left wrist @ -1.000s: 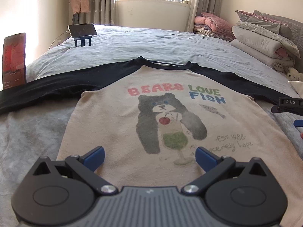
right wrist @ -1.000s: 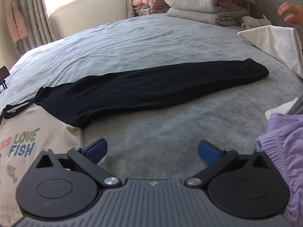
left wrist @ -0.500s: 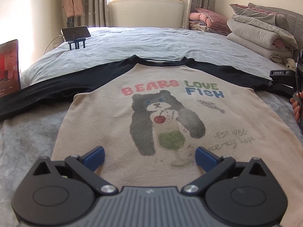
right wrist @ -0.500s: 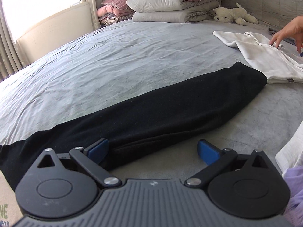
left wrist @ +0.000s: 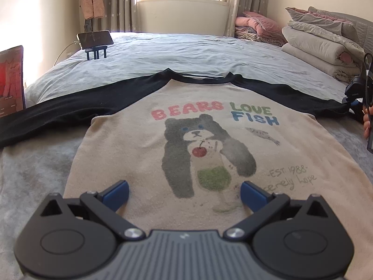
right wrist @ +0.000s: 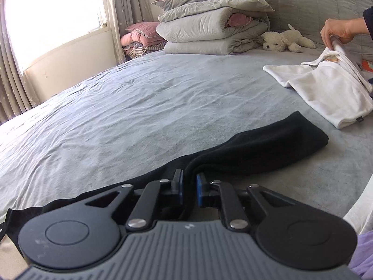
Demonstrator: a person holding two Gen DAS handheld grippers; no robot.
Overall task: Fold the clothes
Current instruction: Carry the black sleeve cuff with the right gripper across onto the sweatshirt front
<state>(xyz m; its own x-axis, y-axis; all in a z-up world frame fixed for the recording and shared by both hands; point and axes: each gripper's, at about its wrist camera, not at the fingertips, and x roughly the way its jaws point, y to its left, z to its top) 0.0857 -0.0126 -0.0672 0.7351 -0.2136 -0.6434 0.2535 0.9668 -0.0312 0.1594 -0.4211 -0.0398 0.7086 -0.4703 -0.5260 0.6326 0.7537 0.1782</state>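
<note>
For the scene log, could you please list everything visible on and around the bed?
Raglan shirt: one, beige with black sleeves, flat on bed.
Black sleeve: one, a fold between the closing right jaws.
White garment: one, far right, held by a hand.
Folded quilts: one stack, grey, by headboard.
Pink bedding: one pile, near window.
Plush dog: one, white.
Phone on stand: one, dark.
Bed: one, grey.
Left gripper: open, over shirt.
Right gripper: closing on sleeve.

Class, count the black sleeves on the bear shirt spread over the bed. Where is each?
2. Left sleeve lies stretched out flat; right sleeve is pinched in the closing right tongs.
</note>
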